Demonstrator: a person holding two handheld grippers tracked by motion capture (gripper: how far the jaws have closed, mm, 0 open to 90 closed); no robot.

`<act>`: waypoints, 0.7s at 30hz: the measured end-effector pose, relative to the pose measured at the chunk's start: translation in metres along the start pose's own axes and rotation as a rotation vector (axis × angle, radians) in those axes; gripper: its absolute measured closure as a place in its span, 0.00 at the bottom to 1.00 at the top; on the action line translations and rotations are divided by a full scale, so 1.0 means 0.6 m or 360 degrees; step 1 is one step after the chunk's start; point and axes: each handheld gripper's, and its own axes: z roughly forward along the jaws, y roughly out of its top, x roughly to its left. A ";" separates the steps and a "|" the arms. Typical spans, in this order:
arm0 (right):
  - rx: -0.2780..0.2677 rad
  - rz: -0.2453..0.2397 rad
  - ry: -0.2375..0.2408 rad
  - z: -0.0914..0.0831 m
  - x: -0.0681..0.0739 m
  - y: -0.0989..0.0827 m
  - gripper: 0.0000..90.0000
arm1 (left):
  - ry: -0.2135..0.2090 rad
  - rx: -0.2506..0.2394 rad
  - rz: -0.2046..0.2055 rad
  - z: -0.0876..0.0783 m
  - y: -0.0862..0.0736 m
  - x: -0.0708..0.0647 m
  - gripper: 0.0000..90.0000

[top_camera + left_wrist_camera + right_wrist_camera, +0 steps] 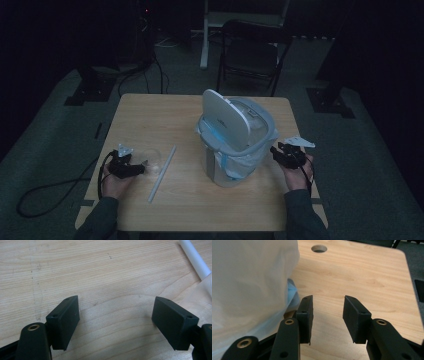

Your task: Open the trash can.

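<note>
A white waste bin point(235, 145) with its swing lid tipped up stands on the wooden table point(150, 115), lined with a clear plastic bag point(242, 290) whose edge hangs over the rim. My right gripper point(283, 151) is open just right of the bin; in the right gripper view the right gripper point(328, 317) has its jaws apart over bare wood beside the bag. My left gripper point(136, 168) lies at the table's left front, open. In the left gripper view the left gripper point(115, 325) spans bare tabletop, with a white tube point(195, 258) and a clear plastic piece point(200, 297) to its right.
The white tube point(162, 173) lies slantwise between my left gripper and the bin, next to a clear plastic item point(152, 157). A round hole point(319, 248) is cut in the tabletop. A dark folding chair point(252, 52) stands beyond the table. A cable point(55, 192) trails off the left edge.
</note>
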 end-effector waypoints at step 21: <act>0.0090 0.0030 -0.0007 0.041 0.000 -0.060 0.62 | -0.0037 0.0018 0.0011 -0.008 0.002 0.000 0.41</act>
